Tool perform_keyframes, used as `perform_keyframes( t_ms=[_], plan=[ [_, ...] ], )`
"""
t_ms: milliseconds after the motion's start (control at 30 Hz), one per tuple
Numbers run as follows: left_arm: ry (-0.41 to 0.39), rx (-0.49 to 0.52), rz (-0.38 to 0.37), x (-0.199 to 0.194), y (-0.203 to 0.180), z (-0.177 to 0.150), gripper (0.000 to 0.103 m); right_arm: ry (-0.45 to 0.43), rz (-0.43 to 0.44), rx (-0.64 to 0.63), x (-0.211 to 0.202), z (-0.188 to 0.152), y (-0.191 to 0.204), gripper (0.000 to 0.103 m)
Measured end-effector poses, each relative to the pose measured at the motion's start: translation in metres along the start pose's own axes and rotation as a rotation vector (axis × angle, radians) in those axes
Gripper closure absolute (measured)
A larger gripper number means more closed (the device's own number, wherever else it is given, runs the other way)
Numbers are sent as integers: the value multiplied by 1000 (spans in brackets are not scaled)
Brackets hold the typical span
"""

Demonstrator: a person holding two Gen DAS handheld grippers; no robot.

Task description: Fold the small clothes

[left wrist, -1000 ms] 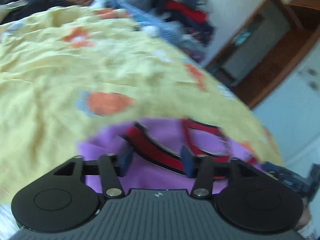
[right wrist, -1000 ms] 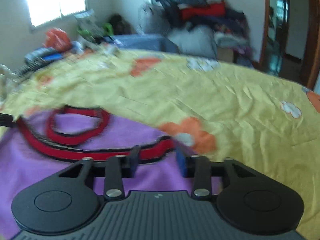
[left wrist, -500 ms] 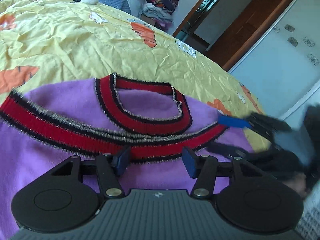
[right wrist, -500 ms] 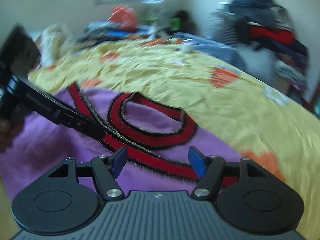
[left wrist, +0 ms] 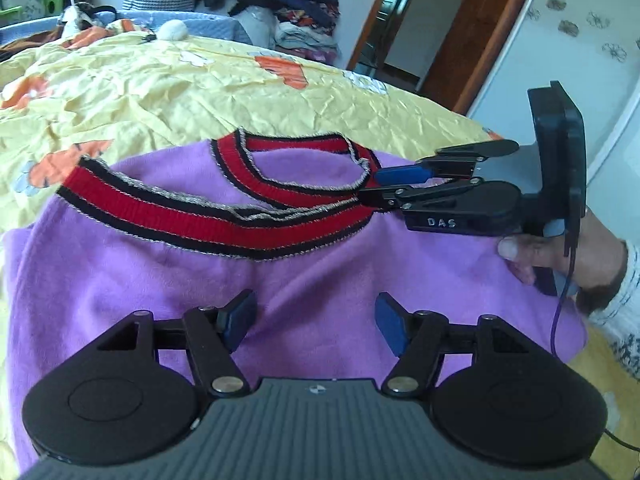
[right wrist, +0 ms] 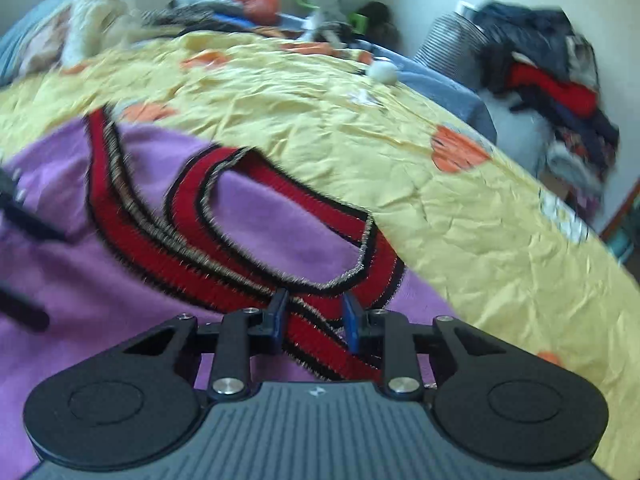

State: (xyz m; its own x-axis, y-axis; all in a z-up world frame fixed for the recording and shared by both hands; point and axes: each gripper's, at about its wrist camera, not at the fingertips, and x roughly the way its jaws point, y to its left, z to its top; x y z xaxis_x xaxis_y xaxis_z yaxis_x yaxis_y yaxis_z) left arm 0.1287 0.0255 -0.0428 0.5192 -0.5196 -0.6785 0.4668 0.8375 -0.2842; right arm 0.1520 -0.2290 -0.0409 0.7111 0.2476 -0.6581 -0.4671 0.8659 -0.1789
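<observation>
On the bed (left wrist: 168, 92), in the left view, the purple top (left wrist: 320, 276) lies flat; the left gripper (left wrist: 316, 322) has just widened its jaws, nothing between them. The right gripper (left wrist: 370, 188) reaches the collar (left wrist: 304, 196). In the right view, its jaws have been closing, the red trim (right wrist: 316, 332) between them, not yet pinched.

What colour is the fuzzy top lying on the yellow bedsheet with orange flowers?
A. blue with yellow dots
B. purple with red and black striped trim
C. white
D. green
B: the fuzzy purple top with red and black striped trim lies spread on the yellow flowered bedsheet.
</observation>
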Motion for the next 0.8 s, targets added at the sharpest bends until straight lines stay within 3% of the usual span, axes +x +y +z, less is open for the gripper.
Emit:
perform_keyframes(
  t_ms=[33, 67, 167, 233, 267, 300, 333, 367, 400, 433, 500, 567, 600, 700, 800],
  plan=[
    [-4, -30, -4, -4, 2, 4, 36, 2, -16, 34, -4, 2, -5, 54],
    [-14, -58, -20, -7, 4, 8, 34, -12, -26, 71, -14, 2, -8, 54],
    [-56, -57, -6, -8, 6, 20, 26, -78, 83, 236, -57, -12, -13, 54],
    [-29, -50, 58, 9, 14, 25, 29, -81, 111, 243, -67, -24, 1, 56],
    [-17, -59, 94, 18, 21, 24, 35, -48, 81, 223, -62, -27, 11, 56],
    [-55, -34, 131, 21, 26, 23, 43, 1, 32, 195, -52, -30, 18, 56],
    [-72, 9, 180, 24, 28, 23, 46, 19, -12, 168, -42, -35, 21, 50],
    [-86, 17, 212, 25, 32, 23, 46, -11, -26, 188, -39, -38, 13, 26],
    [-101, -17, 214, 24, 39, 23, 47, -2, -50, 242, -33, -40, 0, 13],
    [-108, -19, 238, 25, 43, 25, 52, -1, -90, 287, -27, -42, -14, 10],
    [-112, -9, 288, 27, 46, 30, 52, -1, -73, 373, -26, -46, -31, 8],
    [-96, -32, 297, 24, 48, 37, 52, 17, -145, 342, -36, -42, -24, 9],
    [-97, -46, 312, 18, 45, 38, 52, -9, -157, 353, -49, -43, -20, 9],
    [-169, -67, 297, -12, 26, 26, 27, -87, -25, 430, -83, -57, 2, 9],
    [-168, -3, 284, -14, 5, 4, 26, -60, 27, 348, -84, -64, 41, 9]
  ],
)
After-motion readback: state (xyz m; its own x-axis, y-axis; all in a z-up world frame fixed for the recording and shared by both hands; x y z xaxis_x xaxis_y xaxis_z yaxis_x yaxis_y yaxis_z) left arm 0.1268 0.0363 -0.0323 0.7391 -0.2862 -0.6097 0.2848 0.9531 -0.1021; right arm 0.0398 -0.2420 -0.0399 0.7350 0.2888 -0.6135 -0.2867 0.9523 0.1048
